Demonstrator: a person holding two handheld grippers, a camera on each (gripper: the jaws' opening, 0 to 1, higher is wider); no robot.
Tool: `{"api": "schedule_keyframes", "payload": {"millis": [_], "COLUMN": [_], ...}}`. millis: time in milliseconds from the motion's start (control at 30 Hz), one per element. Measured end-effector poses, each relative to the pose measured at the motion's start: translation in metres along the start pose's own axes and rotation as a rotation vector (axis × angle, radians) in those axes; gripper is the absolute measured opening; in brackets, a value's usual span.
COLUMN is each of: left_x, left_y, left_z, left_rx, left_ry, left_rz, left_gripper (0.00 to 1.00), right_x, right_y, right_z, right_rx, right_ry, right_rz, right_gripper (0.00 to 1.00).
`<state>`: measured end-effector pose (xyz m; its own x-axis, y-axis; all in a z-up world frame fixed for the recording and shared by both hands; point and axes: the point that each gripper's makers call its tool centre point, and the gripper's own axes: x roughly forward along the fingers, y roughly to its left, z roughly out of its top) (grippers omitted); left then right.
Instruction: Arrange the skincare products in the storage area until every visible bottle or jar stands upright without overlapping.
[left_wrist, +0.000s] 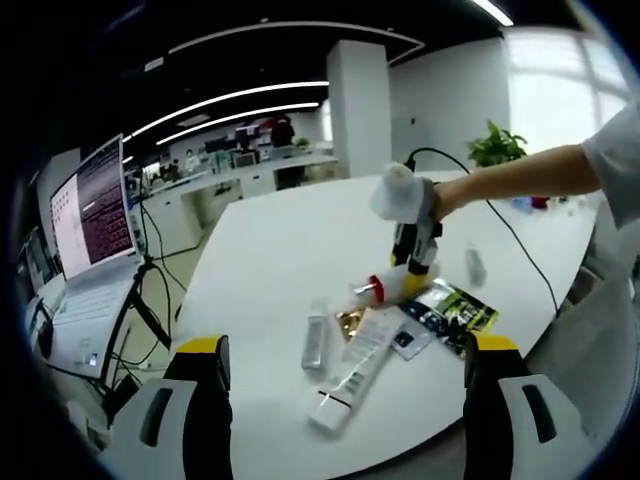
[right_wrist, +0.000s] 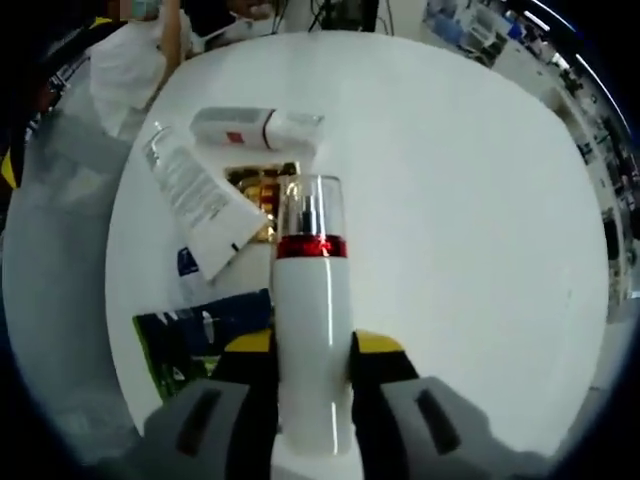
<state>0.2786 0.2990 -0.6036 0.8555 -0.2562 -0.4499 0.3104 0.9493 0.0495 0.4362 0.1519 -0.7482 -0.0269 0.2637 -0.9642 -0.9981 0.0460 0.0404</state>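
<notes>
My right gripper (right_wrist: 314, 345) is shut on a white pump bottle (right_wrist: 312, 300) with a red band and a clear cap that points forward over the table. In the left gripper view the same right gripper (left_wrist: 412, 262), held by a gloved hand (left_wrist: 403, 193), tilts that bottle (left_wrist: 388, 287) down with its cap close to the tabletop. Lying flat nearby are a white tube (right_wrist: 195, 205) (left_wrist: 368, 345), a white bottle with a red label (right_wrist: 250, 128) (left_wrist: 333, 405) and a small clear bottle (left_wrist: 316, 336). My left gripper (left_wrist: 348, 345) is open, held back from the pile.
Flat sachets lie among the products: a gold one (right_wrist: 262, 185) (left_wrist: 349, 322) and dark ones (right_wrist: 200, 335) (left_wrist: 447, 312). Another small bottle (left_wrist: 476, 265) stands further back. An open laptop (left_wrist: 95, 210) sits left of the round white table (left_wrist: 280, 240). A person in white (right_wrist: 130, 60) is at the table's edge.
</notes>
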Motion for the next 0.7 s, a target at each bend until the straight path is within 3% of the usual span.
{"api": "schedule_keyframes", "payload": {"millis": [200, 267, 400, 600, 700], "left_x": [0.007, 0.011, 0.020, 0.036, 0.043], "left_y": [-0.002, -0.004, -0.006, -0.019, -0.022], "left_z": [0.012, 0.016, 0.022, 0.034, 0.037], "left_rx": [0.033, 0.040, 0.061, 0.049, 0.054], "left_ry": [-0.010, -0.010, -0.007, -0.031, -0.022], "left_rz": [-0.032, -0.047, -0.062, -0.135, -0.152], "left_gripper": [0.95, 0.94, 0.94, 0.92, 0.91], "right_x": [-0.006, -0.009, -0.012, -0.017, -0.023], "right_y": [-0.005, 0.004, 0.003, 0.008, 0.012], "right_z": [-0.003, -0.008, -0.011, -0.021, -0.020], "right_rx": [0.151, 0.195, 0.324, 0.481, 0.574], "right_ry": [-0.088, -0.110, -0.197, -0.286, -0.382], "right_rz": [0.055, 0.074, 0.132, 0.217, 0.254], "right_gripper": [0.26, 0.26, 0.26, 0.26, 0.26]}}
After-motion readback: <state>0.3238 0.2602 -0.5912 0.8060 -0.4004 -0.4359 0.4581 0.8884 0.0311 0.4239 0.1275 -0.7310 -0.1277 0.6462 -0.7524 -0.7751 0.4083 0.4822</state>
